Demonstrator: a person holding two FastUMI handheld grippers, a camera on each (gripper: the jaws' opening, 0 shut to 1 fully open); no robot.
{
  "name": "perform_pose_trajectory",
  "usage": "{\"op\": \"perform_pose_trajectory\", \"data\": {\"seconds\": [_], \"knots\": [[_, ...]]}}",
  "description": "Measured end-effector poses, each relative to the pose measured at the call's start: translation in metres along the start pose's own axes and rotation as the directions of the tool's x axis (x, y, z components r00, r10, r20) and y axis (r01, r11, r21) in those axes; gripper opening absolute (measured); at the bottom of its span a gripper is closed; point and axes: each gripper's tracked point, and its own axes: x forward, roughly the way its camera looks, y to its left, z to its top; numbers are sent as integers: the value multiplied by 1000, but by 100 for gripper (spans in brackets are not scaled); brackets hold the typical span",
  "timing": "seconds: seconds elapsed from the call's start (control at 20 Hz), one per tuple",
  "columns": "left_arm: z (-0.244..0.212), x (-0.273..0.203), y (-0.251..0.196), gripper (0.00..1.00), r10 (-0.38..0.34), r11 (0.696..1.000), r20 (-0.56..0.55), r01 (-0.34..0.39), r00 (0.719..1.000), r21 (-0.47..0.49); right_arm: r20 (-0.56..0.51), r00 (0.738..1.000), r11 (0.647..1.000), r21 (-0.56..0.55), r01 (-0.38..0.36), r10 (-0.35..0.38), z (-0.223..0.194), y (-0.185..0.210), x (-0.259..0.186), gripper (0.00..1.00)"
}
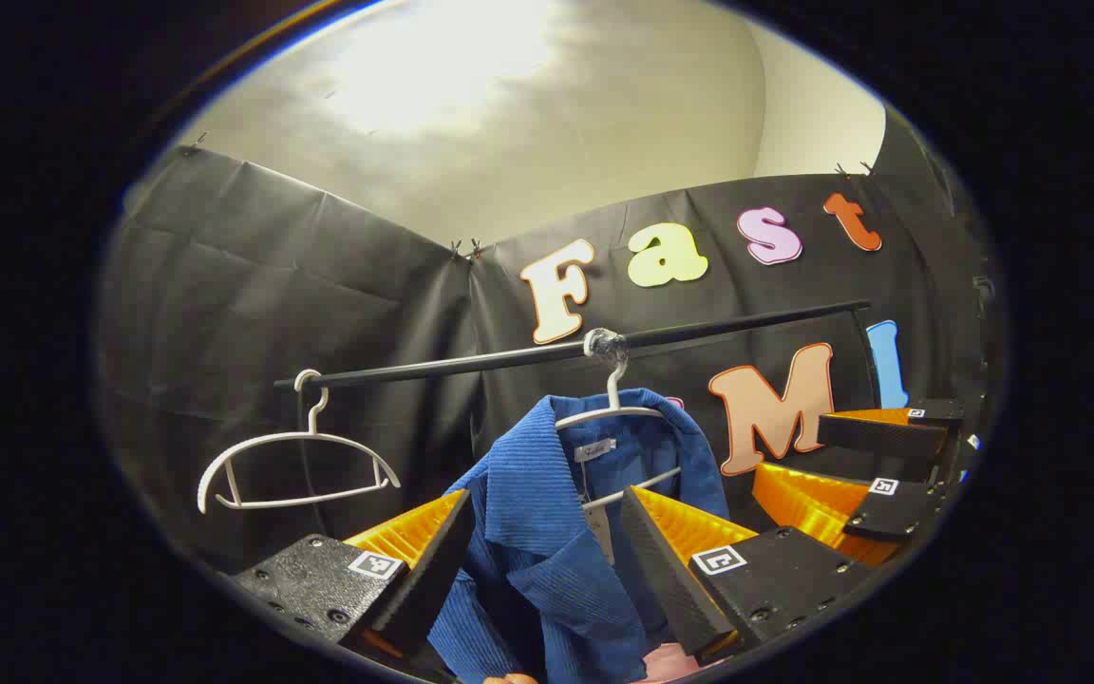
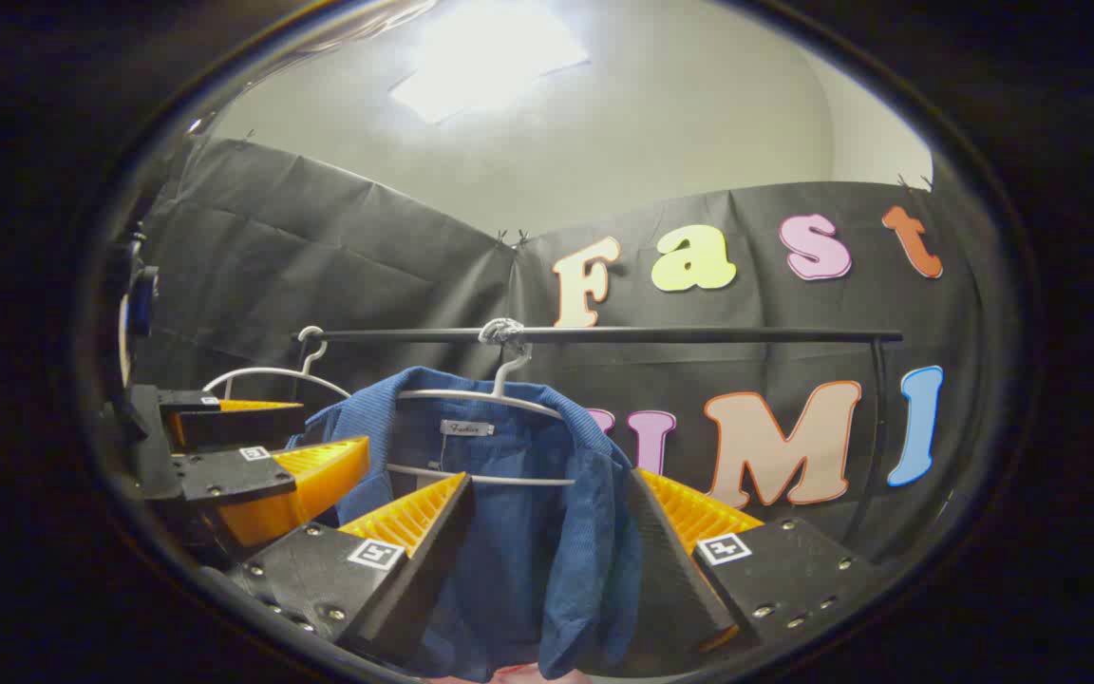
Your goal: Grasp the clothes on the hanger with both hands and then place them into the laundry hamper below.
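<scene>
A blue ribbed shirt (image 1: 547, 560) hangs on a white hanger (image 1: 615, 410) from a black rail (image 1: 471, 366). My left gripper (image 1: 547, 494) is open, its fingers standing either side of the shirt's collar and front. In the right gripper view the same shirt (image 2: 518, 541) hangs on its hanger (image 2: 499, 394), and my right gripper (image 2: 552, 480) is open around its right front panel. The right gripper (image 1: 789, 451) also appears at the right of the left gripper view. The left gripper (image 2: 333, 427) appears by the shirt's left shoulder in the right gripper view.
An empty white hanger (image 1: 295, 465) hangs at the rail's left end, also seen as the empty hanger (image 2: 272, 375) behind the left gripper. The rail (image 2: 661, 334) ends at a black upright post (image 2: 875, 427) on the right. Black cloth walls stand close behind.
</scene>
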Motion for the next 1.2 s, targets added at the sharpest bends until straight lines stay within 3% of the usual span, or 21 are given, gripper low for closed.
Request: {"op": "perform_pose_trajectory", "data": {"seconds": [0.25,0.4,0.65,1.2], "knots": [[-16,8,2,96,-12,987,-74,0,997,-160,-11,1000,1000,5,15,-15,-1,0,0,94],[-30,14,14,94,18,993,-98,-29,995,-111,-14,1000,1000,-5,14,-14,-1,0,0,96],[-31,15,7,94,7,995,-101,-18,995,-102,-19,1000,1000,-3,-2,2,-1,2,-1,96],[-74,17,-18,94,-8,997,-219,-9,976,-79,-25,1000,1000,-13,-11,11,-1,2,0,94]]}}
